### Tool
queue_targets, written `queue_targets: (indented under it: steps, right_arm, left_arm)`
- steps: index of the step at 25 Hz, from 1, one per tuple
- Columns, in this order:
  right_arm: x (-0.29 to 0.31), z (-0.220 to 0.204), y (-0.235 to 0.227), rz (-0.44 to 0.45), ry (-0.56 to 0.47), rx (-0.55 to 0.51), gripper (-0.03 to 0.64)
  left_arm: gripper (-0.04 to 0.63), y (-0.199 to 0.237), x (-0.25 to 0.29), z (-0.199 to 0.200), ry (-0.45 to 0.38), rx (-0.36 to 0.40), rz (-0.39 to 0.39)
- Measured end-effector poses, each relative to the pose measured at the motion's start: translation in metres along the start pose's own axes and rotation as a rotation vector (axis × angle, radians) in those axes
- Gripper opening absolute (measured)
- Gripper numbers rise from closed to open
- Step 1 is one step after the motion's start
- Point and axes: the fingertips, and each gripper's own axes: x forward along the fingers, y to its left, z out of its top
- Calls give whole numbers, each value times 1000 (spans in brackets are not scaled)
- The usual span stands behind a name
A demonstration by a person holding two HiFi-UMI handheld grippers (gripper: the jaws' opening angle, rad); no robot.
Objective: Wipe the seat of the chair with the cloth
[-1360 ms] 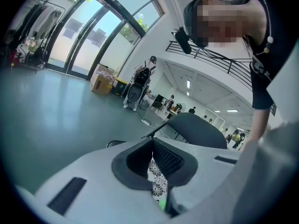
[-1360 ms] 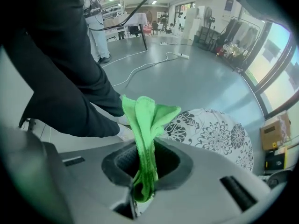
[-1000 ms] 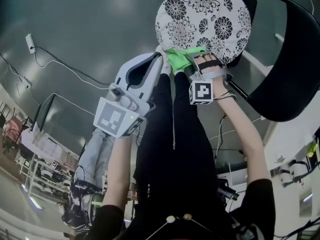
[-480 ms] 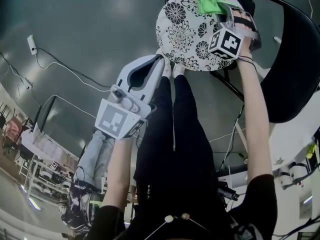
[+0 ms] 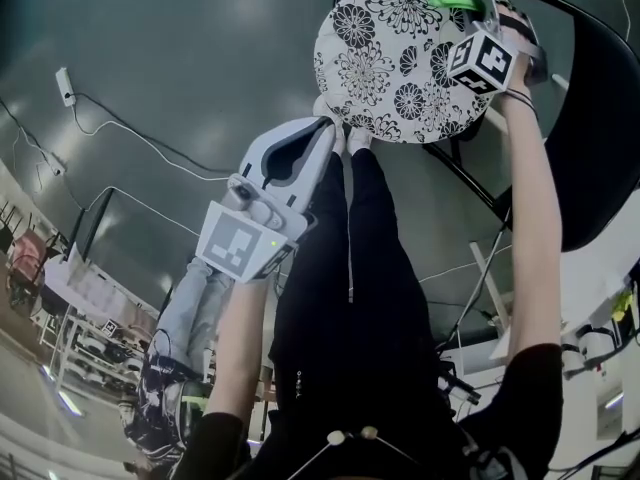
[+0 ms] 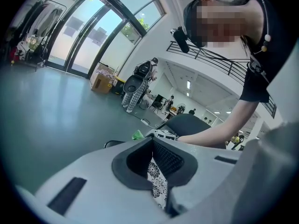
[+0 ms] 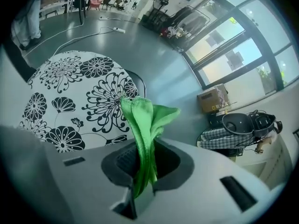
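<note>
Right hand-held gripper (image 7: pixel 142 169) clamps one green cloth (image 7: pixel 145 118); left hand-held gripper (image 6: pixel 156 171) pinches the edge of one floral seat (image 5: pixel 385 63).

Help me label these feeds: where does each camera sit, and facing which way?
Head view: on the head, facing steeply down at the round black-and-white flowered chair seat; arms and legs show.
Left gripper view: on the left tool, facing glass doors, shut on the seat's edge; right forearm shows.
Right gripper view: on the right tool, facing across the seat, shut on the green cloth.
Shared by all: the seat.
</note>
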Motion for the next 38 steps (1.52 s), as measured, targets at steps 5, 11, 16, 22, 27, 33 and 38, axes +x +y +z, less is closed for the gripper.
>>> queue_targets:
  steps: [5,11,16,22,27,33,38]
  right_arm:
    - [8,-8,13,51,12,-42,55]
    - [10,-13,20,73,16,-41,55]
    - [12,-13,34,114,18,-38,55]
    - [13,-12,47,138,25,-44,55]
    - [13,-12,57,145,29,-51,55]
    - [11,-14,73,162,30,-74,55]
    - [2,-14,88,171,31,-86,55]
  left_arm:
    - [5,4,3,-1,10,1,11]
    - [5,5,3,-2,2,-23,12]
    - [5,-2,4,-7,15,-19,-16]
    - [5,-6,5,-3,-7,-44,-31]
    - [5,-6,6,-6,-2,-43,-34]
    - [5,-6,7,-10,10,-37,-32]
    - [5,-11,10,-8,4,-38,-48]
